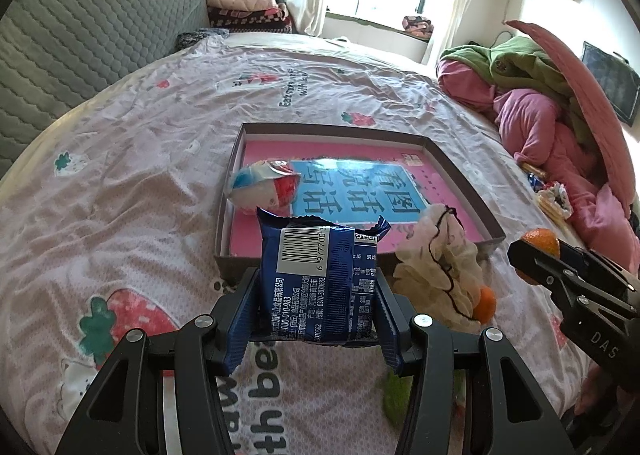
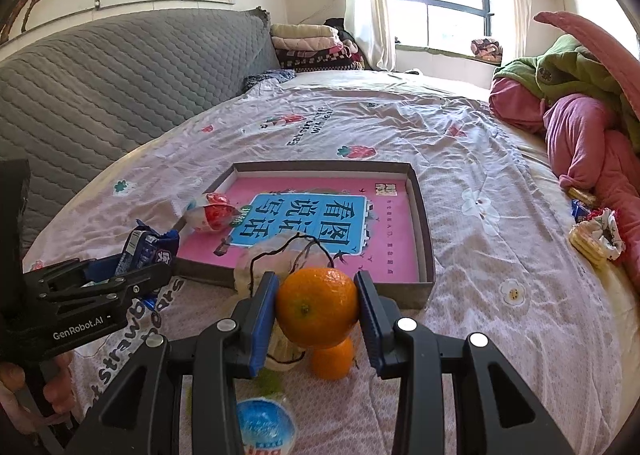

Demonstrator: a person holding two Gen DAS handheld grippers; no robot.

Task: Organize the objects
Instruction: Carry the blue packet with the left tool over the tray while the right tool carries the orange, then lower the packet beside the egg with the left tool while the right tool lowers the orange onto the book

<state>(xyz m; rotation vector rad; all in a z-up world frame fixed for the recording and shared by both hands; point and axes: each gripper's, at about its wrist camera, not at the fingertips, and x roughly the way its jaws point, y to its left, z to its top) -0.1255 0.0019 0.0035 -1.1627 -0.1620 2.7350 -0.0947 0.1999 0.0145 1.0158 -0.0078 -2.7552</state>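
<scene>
The left gripper (image 1: 316, 295) is clamped on a dark blue snack packet (image 1: 320, 279), its blue pads pressing the packet's two sides; the packet stands upright with its barcode facing the camera, held just in front of the near wall of a shallow grey box lid (image 1: 460, 171). The right gripper (image 2: 316, 311) grips an orange (image 2: 318, 305) between its blue pads, held above the strawberry-print bedsheet (image 2: 460, 239) near the lid's near edge.

The lid lies flat on the bed with a pink and blue book cover showing inside it. A red, white and blue wrapped snack (image 1: 264, 187) lies in the lid's left part, against its left wall. A cream mesh pouch with a black drawstring (image 1: 436, 255) slumps over the lid's near right corner, partly on the sheet. A second orange (image 2: 332, 359) sits on the sheet just below the held one, beside the pouch. A blue-topped round container (image 2: 264, 427) lies on the sheet close under the right gripper.

At the far right, small wrapped snacks (image 2: 596, 235) rest against a heap of pink and green bedding (image 2: 592, 135).
</scene>
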